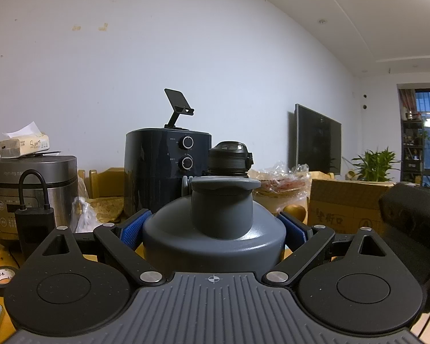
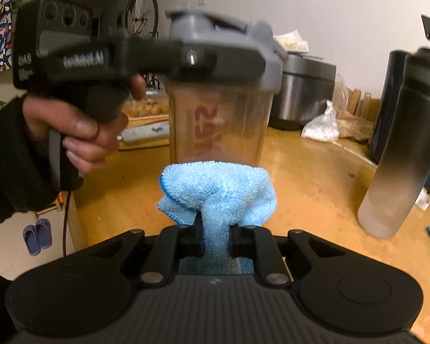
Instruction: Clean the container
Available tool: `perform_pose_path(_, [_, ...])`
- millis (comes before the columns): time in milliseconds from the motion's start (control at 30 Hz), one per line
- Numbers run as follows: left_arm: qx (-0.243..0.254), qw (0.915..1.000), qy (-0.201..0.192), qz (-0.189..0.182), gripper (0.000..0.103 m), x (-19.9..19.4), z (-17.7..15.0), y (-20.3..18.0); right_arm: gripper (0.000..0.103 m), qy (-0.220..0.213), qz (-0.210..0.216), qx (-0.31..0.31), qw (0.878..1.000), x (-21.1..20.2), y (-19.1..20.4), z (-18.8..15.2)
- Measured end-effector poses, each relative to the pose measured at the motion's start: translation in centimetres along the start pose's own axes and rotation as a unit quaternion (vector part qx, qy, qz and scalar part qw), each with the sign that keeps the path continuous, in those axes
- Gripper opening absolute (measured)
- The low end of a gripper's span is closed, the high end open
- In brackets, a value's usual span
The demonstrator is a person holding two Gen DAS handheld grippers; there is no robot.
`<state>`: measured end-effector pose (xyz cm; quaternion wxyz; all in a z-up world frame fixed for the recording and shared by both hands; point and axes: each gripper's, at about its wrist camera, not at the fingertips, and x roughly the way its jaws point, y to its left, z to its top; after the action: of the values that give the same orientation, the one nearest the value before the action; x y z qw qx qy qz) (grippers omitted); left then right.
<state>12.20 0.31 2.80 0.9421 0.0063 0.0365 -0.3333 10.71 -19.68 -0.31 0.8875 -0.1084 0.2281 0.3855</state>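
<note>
Shaker container (image 2: 220, 126): clear cup with red lettering and a grey lid (image 1: 225, 209), centre of the right wrist view. It is held by the lid; whether its base rests on the table (image 2: 309, 172) is hidden behind the cloth.

Left gripper (image 1: 219, 228): jaws clamped on the lid's shoulder, blue pads (image 1: 136, 228) pressing both sides. In the right view the gripper reaches in from the upper left, the person's hand (image 2: 80, 132) on its grip.

Right gripper (image 2: 216, 242): jaws closed tight on a blue microfibre cloth (image 2: 215, 192), which bunches up at the cup's lower wall, bottom centre, seemingly touching it.

Risks, as judged:
- The hold is on the lid alone. Hard wiping could twist the cup against the lid, or pop the lid loose and drop the cup.
- The lid's shoulder is sloped and smooth; the pads may creep upward and slip off.
- Only a narrow strip of cloth sits in the jaws; drag on the plastic could pull it out.
- A dark frosted bottle (image 2: 401, 149) stands at right, near the wiping side; a wide sweep may knock it over.
- The table edge runs close at lower left; a dropped cup could go to the floor.
</note>
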Motion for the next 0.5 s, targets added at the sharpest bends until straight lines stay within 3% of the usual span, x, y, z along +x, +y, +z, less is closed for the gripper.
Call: perform_pose_path(500, [-0.002, 1.0, 0.002, 0.0, 0.095, 0.1, 0.1, 0.1, 0.009, -0.089, -0.011, 0.001, 0.996, -4.0, 0.3, 2.7])
